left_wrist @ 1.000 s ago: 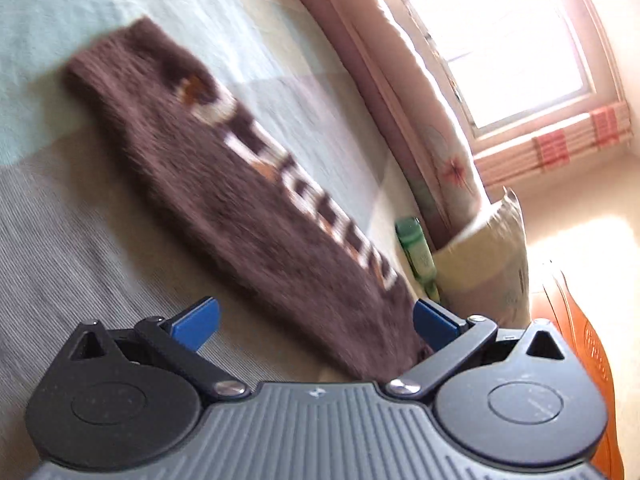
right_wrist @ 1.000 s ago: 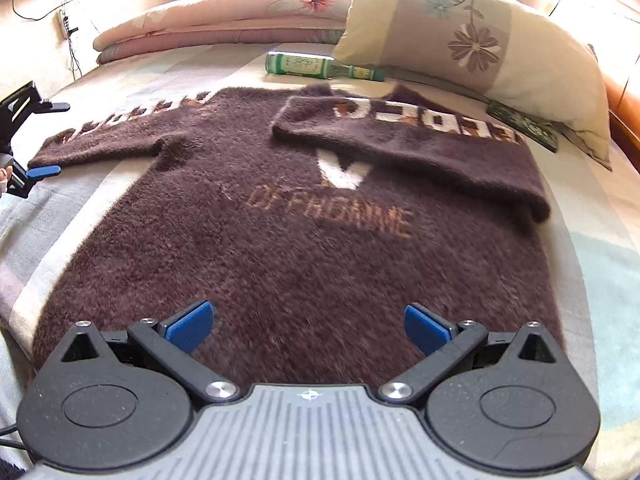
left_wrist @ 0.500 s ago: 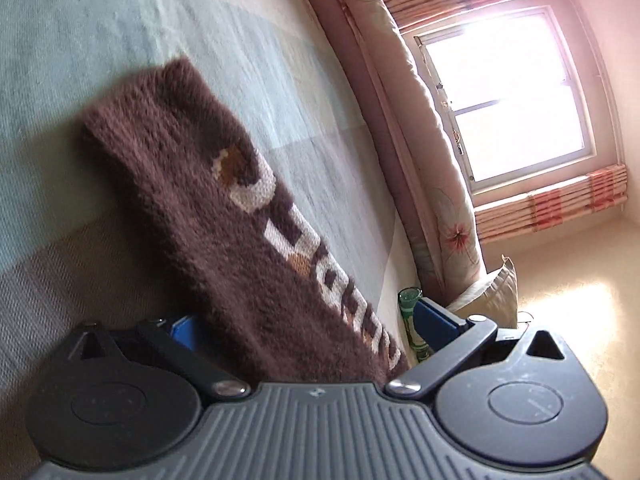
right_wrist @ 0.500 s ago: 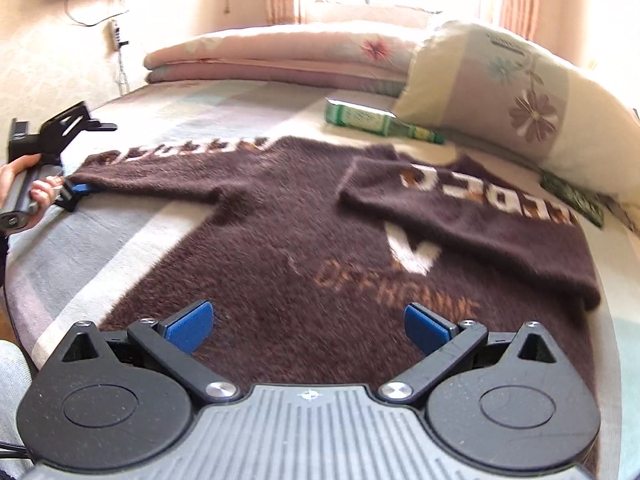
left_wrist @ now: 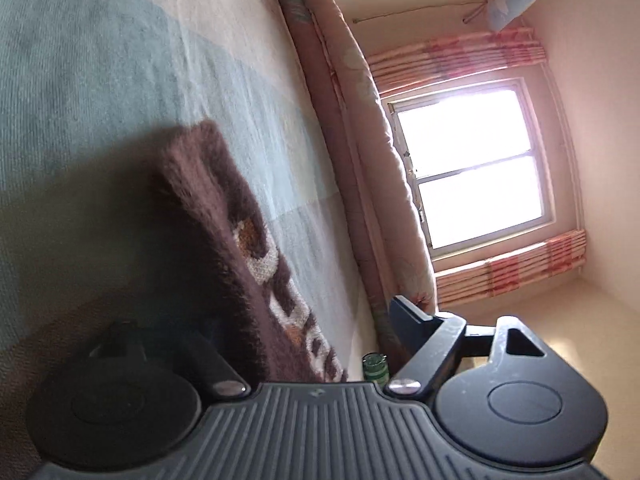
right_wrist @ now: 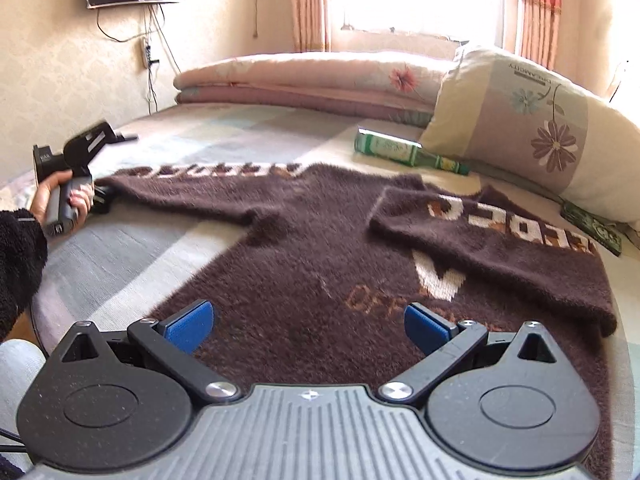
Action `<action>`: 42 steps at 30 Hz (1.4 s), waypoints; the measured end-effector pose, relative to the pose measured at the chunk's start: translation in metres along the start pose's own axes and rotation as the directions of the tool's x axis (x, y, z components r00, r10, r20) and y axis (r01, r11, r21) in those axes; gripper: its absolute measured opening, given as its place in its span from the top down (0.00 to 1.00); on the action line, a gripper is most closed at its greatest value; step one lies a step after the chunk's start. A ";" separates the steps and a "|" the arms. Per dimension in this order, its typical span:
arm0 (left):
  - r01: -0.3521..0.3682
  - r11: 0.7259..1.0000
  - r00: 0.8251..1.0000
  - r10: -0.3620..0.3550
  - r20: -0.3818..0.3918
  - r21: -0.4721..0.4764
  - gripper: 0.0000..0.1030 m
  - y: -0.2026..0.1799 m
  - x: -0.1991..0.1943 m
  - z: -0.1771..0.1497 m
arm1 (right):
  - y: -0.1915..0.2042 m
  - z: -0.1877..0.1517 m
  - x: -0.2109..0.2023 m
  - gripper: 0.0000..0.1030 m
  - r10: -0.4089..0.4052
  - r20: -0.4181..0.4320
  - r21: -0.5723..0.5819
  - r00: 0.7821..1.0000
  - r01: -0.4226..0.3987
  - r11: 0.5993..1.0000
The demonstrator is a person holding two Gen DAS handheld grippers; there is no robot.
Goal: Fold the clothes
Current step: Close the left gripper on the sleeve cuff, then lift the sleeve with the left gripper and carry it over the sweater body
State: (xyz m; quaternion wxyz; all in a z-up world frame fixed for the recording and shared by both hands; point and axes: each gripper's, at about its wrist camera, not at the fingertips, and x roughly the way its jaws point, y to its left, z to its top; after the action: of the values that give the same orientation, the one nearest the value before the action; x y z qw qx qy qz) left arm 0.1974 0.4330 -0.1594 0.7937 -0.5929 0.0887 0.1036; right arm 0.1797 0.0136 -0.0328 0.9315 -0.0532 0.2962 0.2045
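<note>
Between closing left tongs [left_wrist: 304, 344], sleeve [left_wrist: 224, 240]

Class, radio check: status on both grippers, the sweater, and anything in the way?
Left gripper closing at the outstretched sleeve cuff. Right gripper open, empty, over the sweater hem. Other sleeve already folded in. Bottle beside collar, clear.

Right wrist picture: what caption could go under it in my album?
Fuzzy brown knitted sweater spread on a bed, one sleeve folded across, open blue-tipped right tongs above its hem.
</note>
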 end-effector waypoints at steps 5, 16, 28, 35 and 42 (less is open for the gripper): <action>-0.086 0.994 0.996 0.086 -0.011 0.066 0.39 -0.010 0.019 -0.003 | 0.000 -0.002 0.002 0.00 0.001 0.006 0.031 1.000 -0.002 1.000; -0.242 0.964 0.970 0.238 0.041 0.113 0.88 -0.001 0.018 0.000 | -0.013 -0.007 -0.003 0.00 -0.066 0.028 0.051 0.997 0.065 0.997; -0.277 0.926 0.961 0.273 0.054 0.254 0.93 -0.061 0.021 -0.005 | -0.026 -0.014 -0.018 0.00 -0.067 0.037 0.063 0.997 0.064 0.996; -0.268 0.888 0.962 0.265 0.060 0.373 0.93 -0.116 0.017 -0.016 | -0.036 -0.020 -0.027 0.00 0.014 -0.041 0.081 0.999 -0.010 0.997; -0.236 0.850 0.970 0.238 0.056 0.470 0.93 -0.169 0.021 -0.037 | -0.031 -0.034 -0.040 0.00 0.123 -0.163 0.044 0.979 -0.118 0.992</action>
State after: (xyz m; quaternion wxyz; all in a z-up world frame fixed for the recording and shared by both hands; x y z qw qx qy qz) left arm 0.2627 0.3520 -0.0190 0.8951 -0.3658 0.1855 0.1747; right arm 0.1446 -0.0360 -0.0378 0.8904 -0.0362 0.3784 0.2503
